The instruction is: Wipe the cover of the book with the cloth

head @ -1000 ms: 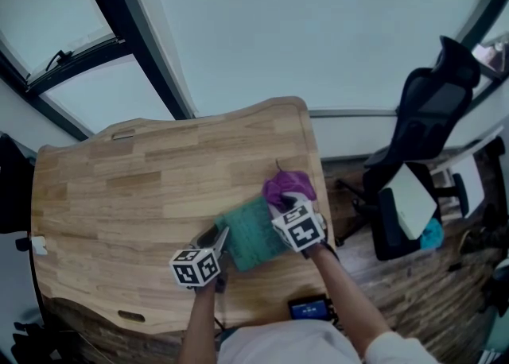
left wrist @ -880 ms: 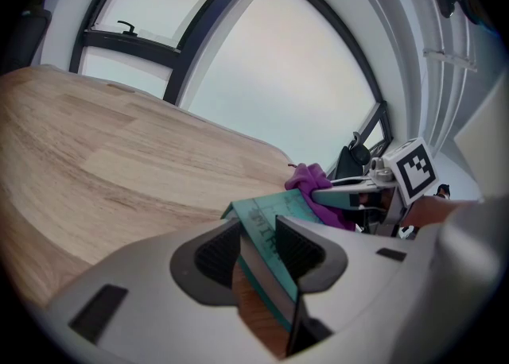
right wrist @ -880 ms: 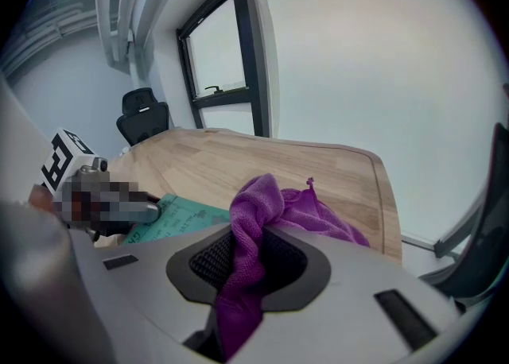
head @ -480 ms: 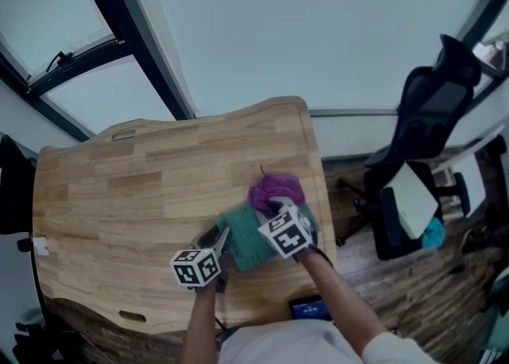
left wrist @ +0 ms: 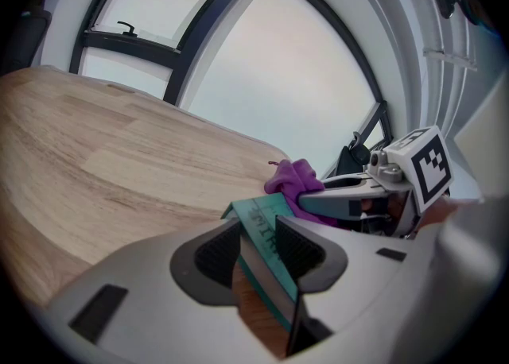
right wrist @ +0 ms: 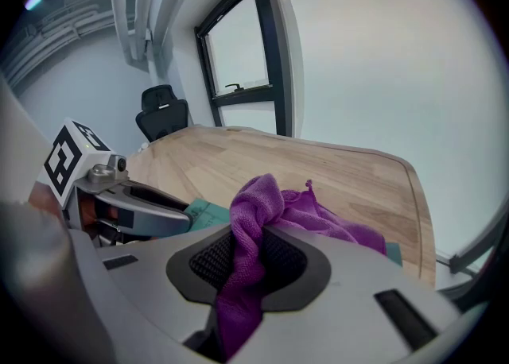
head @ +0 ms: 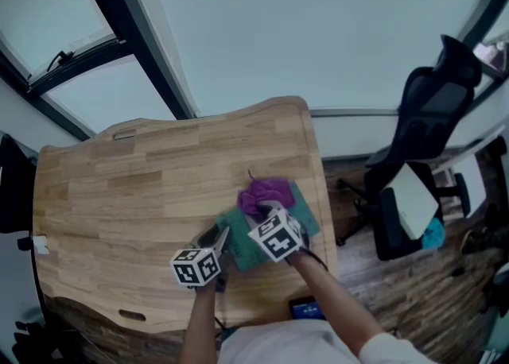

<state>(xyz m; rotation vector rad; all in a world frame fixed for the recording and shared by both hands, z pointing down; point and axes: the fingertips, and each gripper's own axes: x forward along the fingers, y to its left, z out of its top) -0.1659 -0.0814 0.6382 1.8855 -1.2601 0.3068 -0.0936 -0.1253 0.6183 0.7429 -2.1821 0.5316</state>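
Your left gripper is clamped on the near-left edge of the teal book, which lies toward 4 o'clock on the counter. Your right gripper pinches the purple cloth, bunched on the cover. Push too hard and the book could twist out of the left grip, or the cloth could slip free.

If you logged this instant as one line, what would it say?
left claw: shut on book | right claw: shut on cloth | cloth: on book cover | book: on table
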